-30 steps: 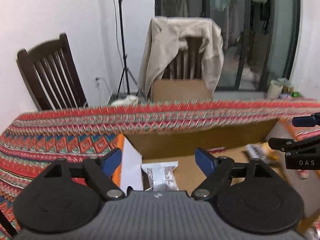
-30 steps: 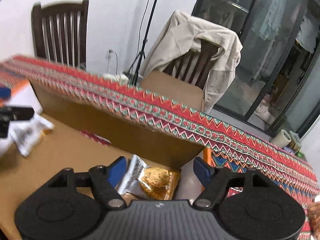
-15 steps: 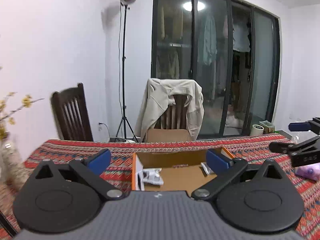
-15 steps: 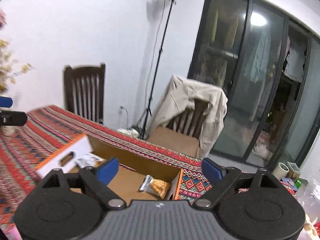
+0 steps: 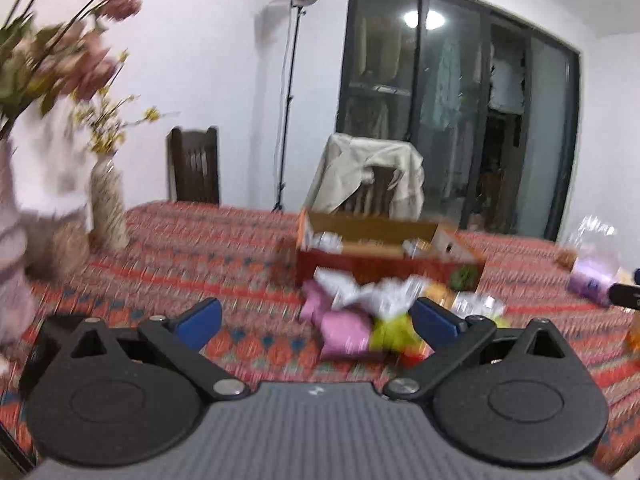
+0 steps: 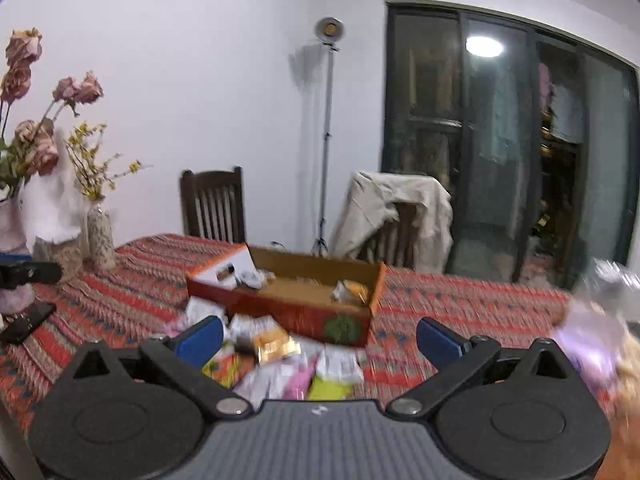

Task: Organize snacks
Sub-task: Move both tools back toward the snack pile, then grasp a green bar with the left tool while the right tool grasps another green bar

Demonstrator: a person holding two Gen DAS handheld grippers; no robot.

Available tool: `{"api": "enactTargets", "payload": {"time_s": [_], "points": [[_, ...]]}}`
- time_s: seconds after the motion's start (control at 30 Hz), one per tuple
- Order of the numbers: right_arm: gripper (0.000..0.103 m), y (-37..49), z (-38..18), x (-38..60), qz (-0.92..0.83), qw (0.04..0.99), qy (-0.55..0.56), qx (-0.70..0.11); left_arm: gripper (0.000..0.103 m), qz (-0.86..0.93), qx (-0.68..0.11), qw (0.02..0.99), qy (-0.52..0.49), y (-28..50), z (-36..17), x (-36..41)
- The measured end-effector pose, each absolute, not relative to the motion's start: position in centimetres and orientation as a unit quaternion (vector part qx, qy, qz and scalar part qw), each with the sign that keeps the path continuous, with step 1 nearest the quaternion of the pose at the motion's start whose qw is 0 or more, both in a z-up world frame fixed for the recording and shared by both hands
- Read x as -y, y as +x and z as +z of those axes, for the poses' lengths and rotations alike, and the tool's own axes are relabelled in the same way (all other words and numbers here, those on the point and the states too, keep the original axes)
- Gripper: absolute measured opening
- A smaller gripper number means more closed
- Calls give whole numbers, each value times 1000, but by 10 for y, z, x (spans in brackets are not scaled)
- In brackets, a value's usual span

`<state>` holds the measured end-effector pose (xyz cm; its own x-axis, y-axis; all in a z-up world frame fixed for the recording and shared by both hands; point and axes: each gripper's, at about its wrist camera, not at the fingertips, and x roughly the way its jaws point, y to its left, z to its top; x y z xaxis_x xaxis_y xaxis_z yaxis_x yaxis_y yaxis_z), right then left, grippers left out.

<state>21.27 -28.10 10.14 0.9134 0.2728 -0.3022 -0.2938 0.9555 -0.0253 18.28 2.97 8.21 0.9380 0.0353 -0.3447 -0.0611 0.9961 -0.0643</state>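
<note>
Since those snack packets [image 5: 360, 316] heaped at lower centre of both frames, just in front of the cardboard box [image 6: 296, 292], look like light, crinkly, slippery foil, pinching a sealed edge seems safest; left gripper [image 5: 316, 320] and right gripper [image 6: 318, 336] have just spread wide, nothing between either's jaws
</note>
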Motion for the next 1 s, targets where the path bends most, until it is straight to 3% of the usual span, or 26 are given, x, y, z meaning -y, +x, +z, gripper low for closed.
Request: {"api": "enactTargets", "payload": {"time_s": [0.37, 0.8, 0.93, 1.0], "points": [[103, 176, -5, 268, 126, 971, -32, -200, 103, 16, -215, 976, 21, 169, 21, -13], [103, 208, -14, 259, 126, 967, -46, -218, 103, -3, -225, 974, 19, 218, 16, 0], [99, 238, -8, 256, 130, 963, -44, -230, 103, -29, -220, 975, 30, 250, 17, 16], [92, 256, -6, 255, 133, 961, -39, -239, 103, -33, -230, 972, 34, 271, 17, 22]]}}
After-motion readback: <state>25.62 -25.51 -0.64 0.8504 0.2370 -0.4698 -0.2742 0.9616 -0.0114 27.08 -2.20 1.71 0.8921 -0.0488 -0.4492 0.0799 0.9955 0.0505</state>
